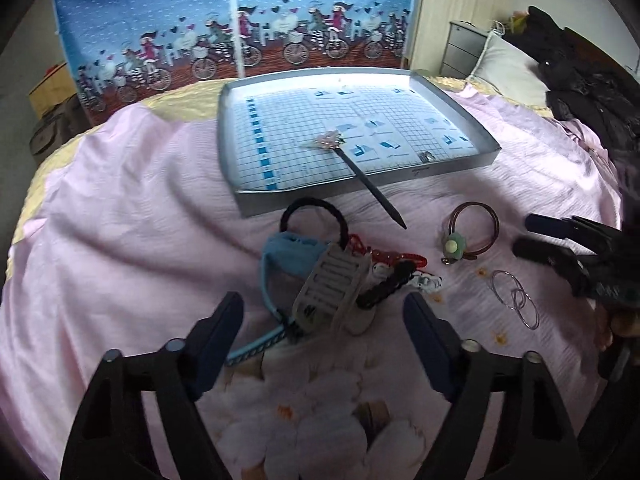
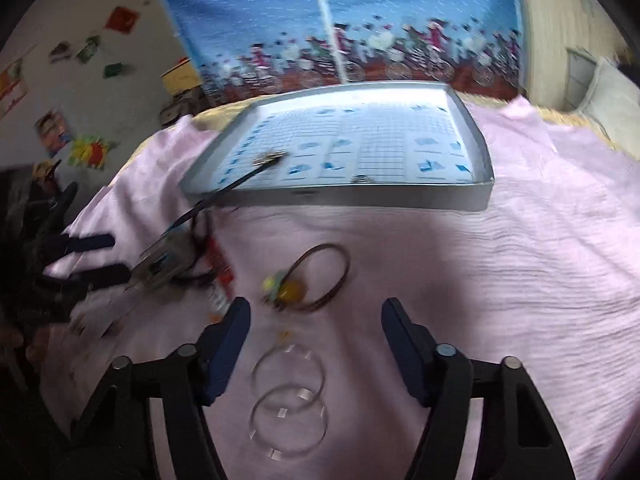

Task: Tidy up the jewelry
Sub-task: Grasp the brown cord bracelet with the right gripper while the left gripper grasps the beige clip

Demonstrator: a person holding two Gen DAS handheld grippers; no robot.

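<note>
**Clearing the bedspread, one piece at a time**

Right now we have both claws spread and holding nothing. Our left claw (image 1: 324,316) hovers over a tangled heap on the pink bedspread (image 1: 120,220): a pale comb-like hair clip (image 1: 332,292), a blue band (image 1: 288,252), a black hair tie (image 1: 312,208) and a red beaded strand (image 1: 380,254). Our right claw (image 2: 316,320) hangs over two thin wire hoops (image 2: 290,396), with the brown bracelet (image 2: 324,276) and its green-and-yellow charm just beyond its fingertips.

We judge the step in hand to be picking the next piece for the grey tray (image 1: 472,112), which sits at the far side of the bed. The right wrist view is blurred, so we should settle that claw before closing. The hoops lie flat and overlap; we would pinch across a single wire at its rim, not scoop at both. In the heap, the clip lies on top, so it looks like the clean first lift; pulling a band from beneath could drag the rest along.

One hairpin (image 1: 360,168) is only partly stowed. Its long axis runs diagonally: the flowered head rests inside the tray toward the far left, while the dark pointed tip crosses the near wall and pokes toward the near right, above the bedspread. We would grip it across the shaft and slide it along that axis into the tray. A small metal piece (image 1: 427,156), too small to identify, lies near the tray's near-right corner.
</note>
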